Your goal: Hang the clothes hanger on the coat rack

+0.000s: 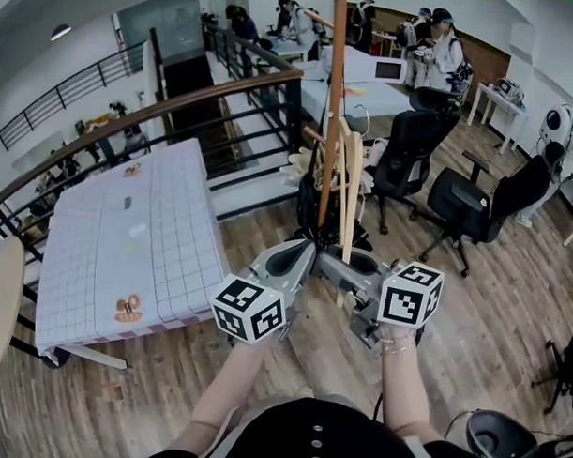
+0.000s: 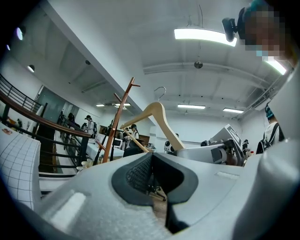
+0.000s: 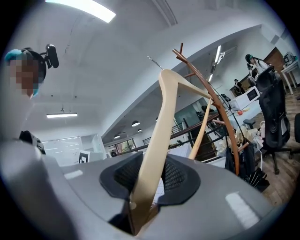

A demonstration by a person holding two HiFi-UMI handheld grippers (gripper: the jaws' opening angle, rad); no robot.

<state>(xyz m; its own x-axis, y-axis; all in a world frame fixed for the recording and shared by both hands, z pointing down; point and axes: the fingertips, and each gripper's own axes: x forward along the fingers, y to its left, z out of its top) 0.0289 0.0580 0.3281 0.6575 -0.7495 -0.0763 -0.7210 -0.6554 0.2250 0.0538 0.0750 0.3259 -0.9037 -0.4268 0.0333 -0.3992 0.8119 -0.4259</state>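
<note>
A pale wooden clothes hanger (image 1: 349,193) stands upright in front of me, and my right gripper (image 1: 349,261) is shut on one of its arms. In the right gripper view that arm (image 3: 161,140) runs up between the dark pads (image 3: 176,176), with the wire hook at the top. The coat rack (image 1: 335,103), a reddish-brown wooden pole with branch pegs (image 3: 225,126), stands just behind the hanger. My left gripper (image 1: 307,247) is close beside the right one, shut with nothing between its jaws (image 2: 151,161). From the left gripper view, the hanger (image 2: 161,117) appears right of the rack (image 2: 117,122).
Bags and clothes (image 1: 311,201) crowd the rack's foot. Black office chairs (image 1: 411,153) (image 1: 475,206) stand to its right. A table with a grid cloth (image 1: 136,237) is at the left, a dark railing (image 1: 178,102) runs behind it, and people work at desks in the back.
</note>
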